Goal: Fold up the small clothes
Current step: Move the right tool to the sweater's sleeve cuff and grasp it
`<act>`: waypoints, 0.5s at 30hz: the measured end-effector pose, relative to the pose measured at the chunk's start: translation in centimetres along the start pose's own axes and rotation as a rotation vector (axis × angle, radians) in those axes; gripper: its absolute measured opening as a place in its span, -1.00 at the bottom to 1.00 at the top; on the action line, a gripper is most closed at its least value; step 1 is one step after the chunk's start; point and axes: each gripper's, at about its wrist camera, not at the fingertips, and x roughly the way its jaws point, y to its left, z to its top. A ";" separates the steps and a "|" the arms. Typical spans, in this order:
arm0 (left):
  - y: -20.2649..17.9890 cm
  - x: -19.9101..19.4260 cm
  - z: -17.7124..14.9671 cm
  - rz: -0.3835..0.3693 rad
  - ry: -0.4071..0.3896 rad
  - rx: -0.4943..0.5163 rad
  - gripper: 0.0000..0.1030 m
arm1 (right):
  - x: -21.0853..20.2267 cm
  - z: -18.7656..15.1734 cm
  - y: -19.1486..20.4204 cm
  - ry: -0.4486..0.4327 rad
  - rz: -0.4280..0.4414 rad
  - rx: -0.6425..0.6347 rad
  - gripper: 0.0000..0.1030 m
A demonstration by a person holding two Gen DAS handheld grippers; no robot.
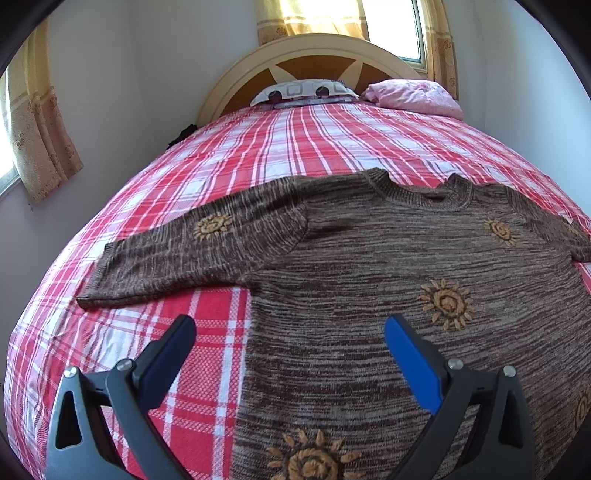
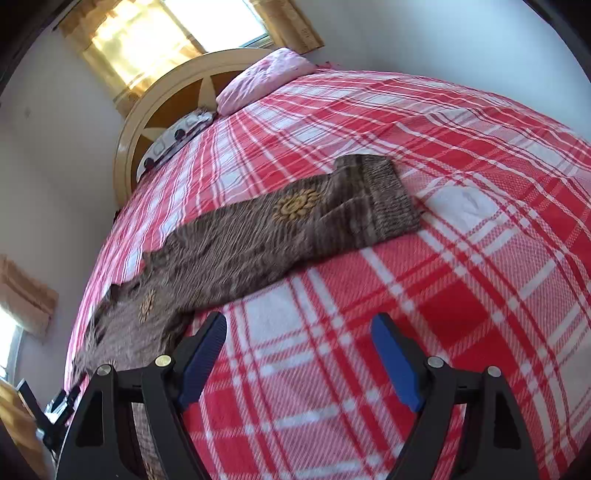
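A brown marled knitted sweater with embroidered golden sun motifs (image 1: 388,258) lies flat and face up on a bed covered by a red and white checked woven bedspread (image 1: 258,147). Its ribbed round neckline points toward the headboard, and both sleeves stretch out sideways from the body. In the left wrist view one sleeve (image 1: 177,254) runs out to the left with its ribbed cuff resting on the checked cloth, and the body fills the lower right of the picture. In the right wrist view the other sleeve (image 2: 295,229) lies straight across the bedspread, its ribbed cuff (image 2: 391,195) at the far end; this view is somewhat blurred.

The left claw (image 1: 290,328) is spread wide with nothing between its black fingers and blue pads. It hangs above the side edge of the sweater's body, one finger over bare bedspread and the other over the knit; whether it touches the cloth cannot be told.

The right claw (image 2: 299,325) is also spread, empty, above bare checked bedspread just beside the place where the sleeve meets the body. Its left finger sits close to the knit's edge.

At the head of the bed stands a cream arched wooden headboard with brown panels (image 1: 306,59). Against it lie a white patterned pillow (image 1: 303,90) and a crumpled pink quilt (image 1: 413,96). Behind are white walls and a bright window with yellow patterned curtains (image 1: 314,14).
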 end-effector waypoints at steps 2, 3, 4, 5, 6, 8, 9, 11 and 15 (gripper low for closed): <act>-0.2 0.5 0.0 -0.001 0.006 0.005 1.00 | 0.6 0.9 -1.1 -0.003 -0.002 0.047 0.41; -0.3 0.8 0.0 0.000 0.010 0.008 1.00 | 0.9 1.3 -1.6 -0.005 -0.004 0.064 0.34; -0.3 1.0 0.0 -0.002 0.014 0.009 1.00 | 1.2 1.6 -2.0 -0.010 -0.002 0.082 0.27; -0.4 1.2 0.1 -0.004 0.018 0.010 1.00 | 1.4 1.9 -2.3 -0.014 0.000 0.100 0.23; -0.5 1.3 0.1 -0.006 0.019 0.010 1.00 | 1.7 2.3 -2.8 -0.018 0.003 0.127 0.15; -0.8 1.5 0.3 -0.010 0.018 0.014 1.00 | 2.3 3.1 -3.6 -0.028 0.007 0.176 0.11; -0.9 1.5 0.3 -0.012 0.016 0.017 1.00 | 2.5 3.4 -3.7 -0.030 0.006 0.186 0.11; -1.2 1.5 0.4 -0.017 0.013 0.023 1.00 | 3.0 3.9 -3.7 -0.035 -0.004 0.194 0.11; -1.5 1.6 0.5 -0.024 0.011 0.029 1.00 | 3.8 4.8 -3.8 -0.055 -0.029 0.205 0.04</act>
